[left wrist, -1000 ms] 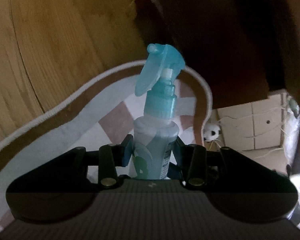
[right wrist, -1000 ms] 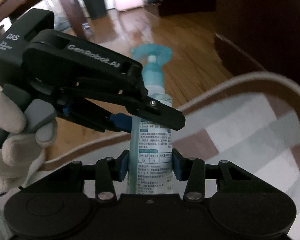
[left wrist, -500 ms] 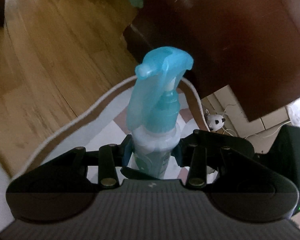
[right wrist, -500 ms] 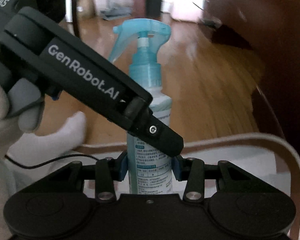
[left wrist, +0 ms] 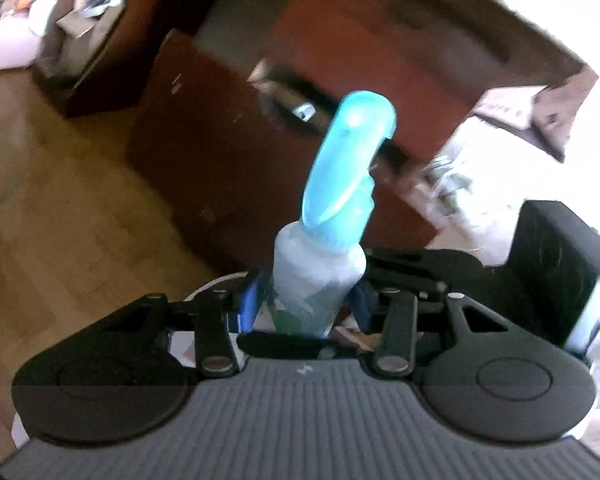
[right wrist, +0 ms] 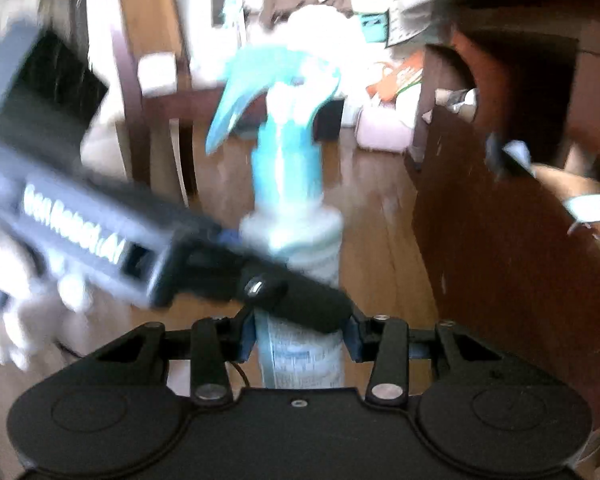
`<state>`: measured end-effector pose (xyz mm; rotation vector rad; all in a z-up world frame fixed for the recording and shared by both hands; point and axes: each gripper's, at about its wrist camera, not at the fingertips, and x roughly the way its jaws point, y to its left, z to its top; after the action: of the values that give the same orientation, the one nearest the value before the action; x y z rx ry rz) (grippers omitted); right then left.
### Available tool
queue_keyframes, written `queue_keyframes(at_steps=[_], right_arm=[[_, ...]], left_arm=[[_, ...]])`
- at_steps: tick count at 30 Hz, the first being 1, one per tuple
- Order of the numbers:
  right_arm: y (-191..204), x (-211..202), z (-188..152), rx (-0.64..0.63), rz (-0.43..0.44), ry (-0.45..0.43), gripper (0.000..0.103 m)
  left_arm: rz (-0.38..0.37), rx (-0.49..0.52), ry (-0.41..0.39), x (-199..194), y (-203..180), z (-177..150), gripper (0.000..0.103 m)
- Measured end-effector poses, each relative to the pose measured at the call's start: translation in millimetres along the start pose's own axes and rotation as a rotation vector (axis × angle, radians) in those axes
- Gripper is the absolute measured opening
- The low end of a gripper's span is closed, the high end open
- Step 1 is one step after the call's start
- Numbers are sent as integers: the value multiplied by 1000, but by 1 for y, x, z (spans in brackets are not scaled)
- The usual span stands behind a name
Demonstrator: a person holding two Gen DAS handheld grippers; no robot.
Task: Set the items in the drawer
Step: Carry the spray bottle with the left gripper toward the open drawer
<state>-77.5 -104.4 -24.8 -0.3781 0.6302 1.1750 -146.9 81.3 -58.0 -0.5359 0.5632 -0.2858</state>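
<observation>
- Left tongs [left wrist: 306, 300]: clenched on the spray bottle [left wrist: 320, 276], blue pads pressed against the pale body on both sides. In the left wrist view the bottle stands at the centre of the frame and leans toward 1 o'clock; its turquoise trigger head [left wrist: 348, 160] is blurred.
- Wooden floor [left wrist: 60, 220]: fills the left wrist view from 8 to 10 o'clock.
- Dark red-brown cabinet [left wrist: 204, 152]: rises behind the bottle from 10 to 2 o'clock. A pulled-out drawer with small metal clutter [left wrist: 304, 110] shows at 12 o'clock, just beside the trigger head; its contents are too blurred to name.
- Right tongs [right wrist: 300, 344]: also clenched on the same bottle [right wrist: 300, 356], lower on the labelled part of the body. In the right wrist view the left tool's black housing [right wrist: 80, 216] crosses from 9 o'clock and grips the bottle higher up, near the shoulder.
- Bottle's place: held in the air between both tongs, clear of the floor, outside the drawer.
- Cabinet [right wrist: 500, 240]: at 3 o'clock in the right wrist view, near the bottle.
</observation>
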Motion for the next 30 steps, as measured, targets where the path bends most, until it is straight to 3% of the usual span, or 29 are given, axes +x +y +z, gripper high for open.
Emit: queue_keyframes(at_steps=[4,9,13,17,22,25,27,30], right_arm=[[8,-40,40,22,-48,-52,45],[20,-89,83,13,-171,-121,44],[8,-110,120,35,-319,-132,44],[1,-112,139,-8,-523,-59,44],[-24,-118,148,36,-671,-3,44],[-48,-108,149,71,-751,53,44],[-65,-95,141,77,-799,96,44],[-92,-74,131,107,-818,134,44]], left_arm=[[-17,101,-13,-22,-34,38,45],[-31,212,1,-38,-71,91,44],[-63,251,7,-38,-100,126,44],[-104,303,23,-21,-125,140,43],[-222,258,-18,6,-128,152,42],[-317,110,5,32,-107,158,42],[-326,26,40,49,-95,158,42],[-231,14,60,74,-87,156,42]])
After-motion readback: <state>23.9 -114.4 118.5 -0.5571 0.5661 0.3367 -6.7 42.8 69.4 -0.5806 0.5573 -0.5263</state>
